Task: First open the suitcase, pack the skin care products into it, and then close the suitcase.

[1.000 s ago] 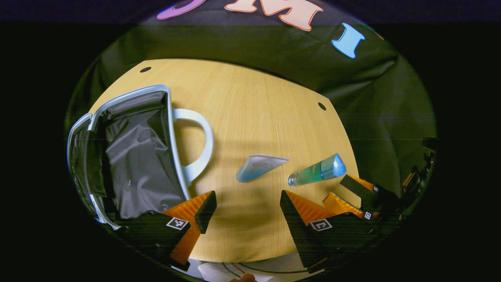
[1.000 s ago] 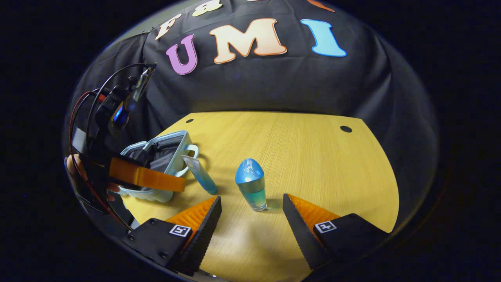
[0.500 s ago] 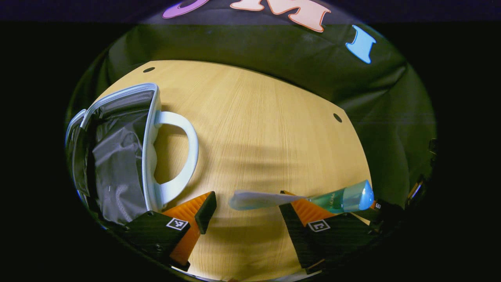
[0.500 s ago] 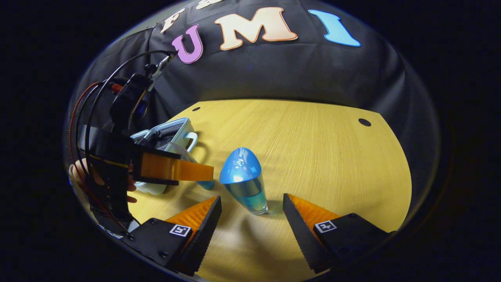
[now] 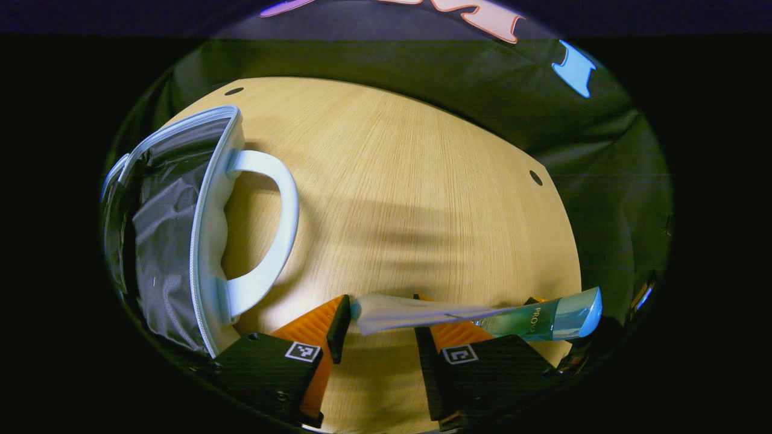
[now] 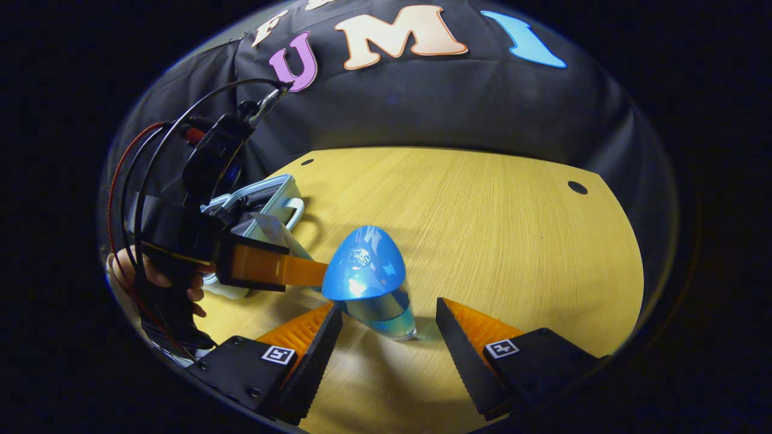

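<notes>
- Worktop (image 5: 392, 181): suitcase (image 5: 175, 223) open at left edge.
- Bottle (image 6: 368, 283) upright near front edge, between right tool (image 6: 389, 337) fingers, apart; centre before squeezing.
- Tube (image 5: 410, 310) between left tool (image 5: 377, 325) fingers; clamping unclear.

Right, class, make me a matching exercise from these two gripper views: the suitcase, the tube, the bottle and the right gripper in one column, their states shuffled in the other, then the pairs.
Things:
1. suitcase
2. tube
3. bottle
4. right gripper

States:
A. stands upright on the table, blue cap on top
B. lies between the left gripper's fingers
C. open, dark lining showing
D. open, a finger on either side of the bottle, no contact visible

Pairs: 1-C, 2-B, 3-A, 4-D
</notes>
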{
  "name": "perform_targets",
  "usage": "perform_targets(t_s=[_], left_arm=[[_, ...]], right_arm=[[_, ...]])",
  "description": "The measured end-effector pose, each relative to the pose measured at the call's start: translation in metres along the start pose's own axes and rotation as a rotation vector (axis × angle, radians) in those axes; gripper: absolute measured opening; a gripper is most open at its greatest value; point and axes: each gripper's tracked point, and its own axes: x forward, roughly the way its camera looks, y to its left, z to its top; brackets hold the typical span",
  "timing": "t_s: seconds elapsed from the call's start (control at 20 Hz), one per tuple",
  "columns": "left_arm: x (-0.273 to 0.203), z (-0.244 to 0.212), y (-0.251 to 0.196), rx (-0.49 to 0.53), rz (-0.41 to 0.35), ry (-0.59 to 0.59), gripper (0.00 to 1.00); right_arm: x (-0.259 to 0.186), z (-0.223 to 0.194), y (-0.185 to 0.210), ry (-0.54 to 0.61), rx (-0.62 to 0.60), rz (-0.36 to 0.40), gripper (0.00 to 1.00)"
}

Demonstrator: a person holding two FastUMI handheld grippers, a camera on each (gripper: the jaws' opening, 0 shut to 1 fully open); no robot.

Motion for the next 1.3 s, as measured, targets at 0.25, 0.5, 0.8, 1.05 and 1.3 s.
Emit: perform_targets(t_s=[0.25,0.5,0.8,1.05,1.3], left_arm=[[0.0,-0.001,-0.001,-0.017,-0.022,0.014,0.48],[0.007,0.007,-0.004,-0.023,-0.048,-0.016,0.37],[0.011,0.013,-0.006,-0.035,-0.064,-0.05,0.35],[0.001,0.017,-0.006,-0.042,-0.074,-0.084,0.38],[-0.048,0.037,-0.023,-0.093,-0.133,-0.147,0.35]], right_arm=[[0.013,0.005,0.002,-0.035,-0.047,0.007,0.98],[0.023,0.007,0.005,-0.063,-0.09,0.018,0.8],[0.029,0.012,0.003,-0.089,-0.092,0.024,0.52],[0.027,0.012,0.003,-0.08,-0.077,0.024,0.48],[0.023,0.007,0.004,-0.06,-0.058,0.022,0.51]])
